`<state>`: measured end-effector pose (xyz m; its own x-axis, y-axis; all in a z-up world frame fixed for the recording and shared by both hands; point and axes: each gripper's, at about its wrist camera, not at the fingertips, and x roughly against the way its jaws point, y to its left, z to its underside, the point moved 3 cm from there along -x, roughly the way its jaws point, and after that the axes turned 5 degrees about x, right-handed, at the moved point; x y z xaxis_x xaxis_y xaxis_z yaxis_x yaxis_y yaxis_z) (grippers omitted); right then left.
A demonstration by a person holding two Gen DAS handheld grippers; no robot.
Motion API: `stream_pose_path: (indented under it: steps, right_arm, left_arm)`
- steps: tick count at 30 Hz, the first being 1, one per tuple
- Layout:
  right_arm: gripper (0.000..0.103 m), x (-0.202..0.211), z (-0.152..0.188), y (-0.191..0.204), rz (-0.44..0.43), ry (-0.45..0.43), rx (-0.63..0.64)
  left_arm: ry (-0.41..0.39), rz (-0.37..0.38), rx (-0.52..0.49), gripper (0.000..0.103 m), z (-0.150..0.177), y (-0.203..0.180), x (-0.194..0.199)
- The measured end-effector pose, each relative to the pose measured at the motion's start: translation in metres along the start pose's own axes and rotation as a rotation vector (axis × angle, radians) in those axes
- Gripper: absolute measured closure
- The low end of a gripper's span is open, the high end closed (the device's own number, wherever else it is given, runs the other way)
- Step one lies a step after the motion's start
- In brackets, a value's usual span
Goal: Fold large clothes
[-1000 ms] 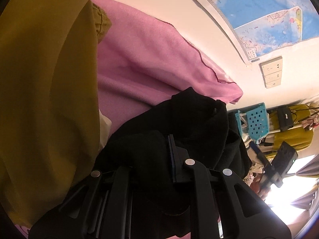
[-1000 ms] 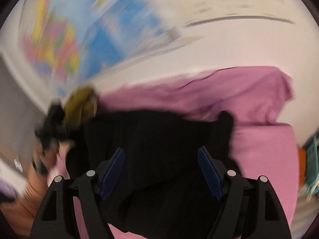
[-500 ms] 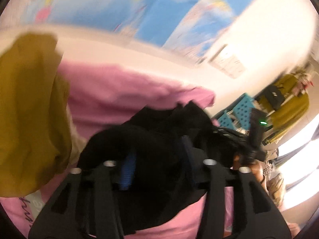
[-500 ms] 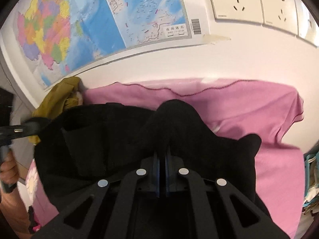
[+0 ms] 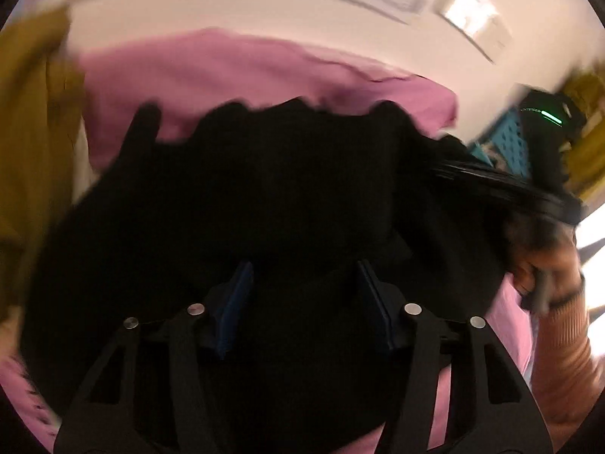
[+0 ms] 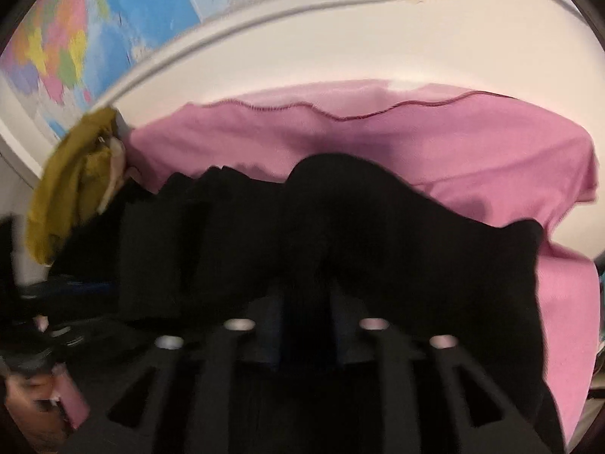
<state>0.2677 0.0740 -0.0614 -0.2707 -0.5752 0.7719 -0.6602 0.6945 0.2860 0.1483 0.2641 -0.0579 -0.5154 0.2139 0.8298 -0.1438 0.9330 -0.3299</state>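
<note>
A black garment (image 5: 283, 189) lies crumpled on a pink cloth (image 5: 227, 68) that covers the surface. My left gripper (image 5: 304, 302) hovers over the black garment with its jaws apart and closing. The fabric lies under and between its blue pads (image 5: 234, 302), which do not press on it. In the right wrist view my right gripper (image 6: 306, 325) straddles a raised fold of the black garment (image 6: 378, 234). Its jaws are opening, with a narrow gap between them. The view is blurred.
An olive-yellow garment (image 5: 34, 113) is heaped at the left against the wall; it also shows as a yellow garment (image 6: 64, 196). A map (image 6: 94, 19) and a wall socket (image 5: 472, 19) are behind. A blue basket (image 5: 506, 143) stands at the right. A hand (image 5: 548, 283) holds the other gripper.
The left jaws, shut on black cloth a second ago, now stand apart. The right jaws went from wide to shut on a fold and have now parted slightly. Both views swung.
</note>
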Motion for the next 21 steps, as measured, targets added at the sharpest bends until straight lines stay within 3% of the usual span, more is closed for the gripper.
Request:
stream_pose_path:
  steps: [2, 4, 6, 8, 12, 14, 17, 21]
  right_arm:
    - [0.053, 0.036, 0.009, -0.003, -0.004, -0.095, 0.016]
    - [0.047, 0.072, 0.02, -0.012, -0.002, -0.171, 0.013]
    - [0.038, 0.097, 0.033, -0.027, 0.061, -0.215, -0.011]
    - [0.021, 0.112, 0.047, -0.045, 0.122, -0.234, -0.046]
    - [0.019, 0.105, 0.08, -0.078, 0.085, -0.178, -0.157]
    - [0.028, 0.096, 0.093, -0.084, 0.045, -0.152, -0.173]
    - [0.082, 0.087, 0.101, -0.083, -0.011, -0.153, -0.179]
    - [0.09, 0.091, 0.095, -0.083, 0.017, -0.183, -0.162]
  left_arm:
    - [-0.005, -0.018, 0.039, 0.061, -0.001, 0.016, -0.006]
    - [-0.001, 0.006, 0.07, 0.062, -0.004, 0.022, -0.005]
    - [-0.018, -0.001, 0.055, 0.062, -0.004, 0.021, -0.001]
    - [-0.038, -0.027, 0.033, 0.062, -0.002, 0.017, 0.002]
    - [-0.087, -0.097, -0.008, 0.062, 0.001, 0.009, 0.005]
    - [-0.108, -0.126, -0.02, 0.062, 0.002, 0.004, 0.007]
    - [-0.126, -0.157, -0.037, 0.062, 0.006, 0.001, 0.01]
    - [-0.148, -0.2, -0.071, 0.062, 0.002, -0.001, 0.009]
